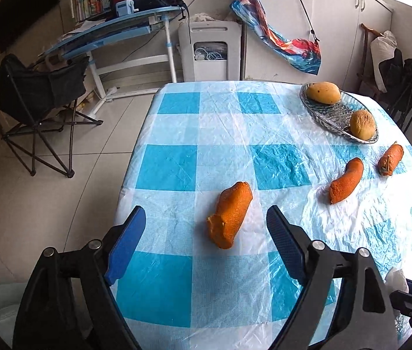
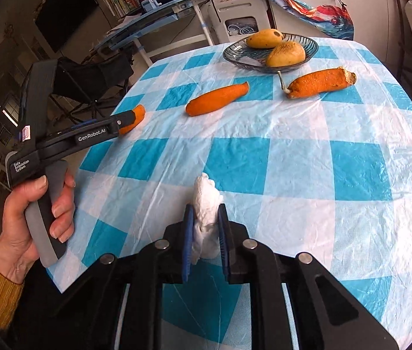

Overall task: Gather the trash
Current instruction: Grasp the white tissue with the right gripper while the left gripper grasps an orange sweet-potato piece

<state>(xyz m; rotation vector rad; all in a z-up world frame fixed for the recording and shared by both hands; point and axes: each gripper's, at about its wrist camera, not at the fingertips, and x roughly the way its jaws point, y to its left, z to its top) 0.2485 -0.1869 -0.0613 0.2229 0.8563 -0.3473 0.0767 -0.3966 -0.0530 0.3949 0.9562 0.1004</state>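
An orange peel piece lies on the blue-and-white checked table cover, near the table's left edge. My left gripper stands open around it, blue pads on either side and clear of it. The right wrist view shows the same gripper, held by a hand, with its tips at that peel. My right gripper is shut on a crumpled white tissue that sticks up between its pads. Two more peel pieces lie further back on the table.
A glass bowl with two yellowish fruits stands at the far side of the table. Beyond the table's left edge are tiled floor, a black folding chair and a blue desk. A white appliance stands against the wall.
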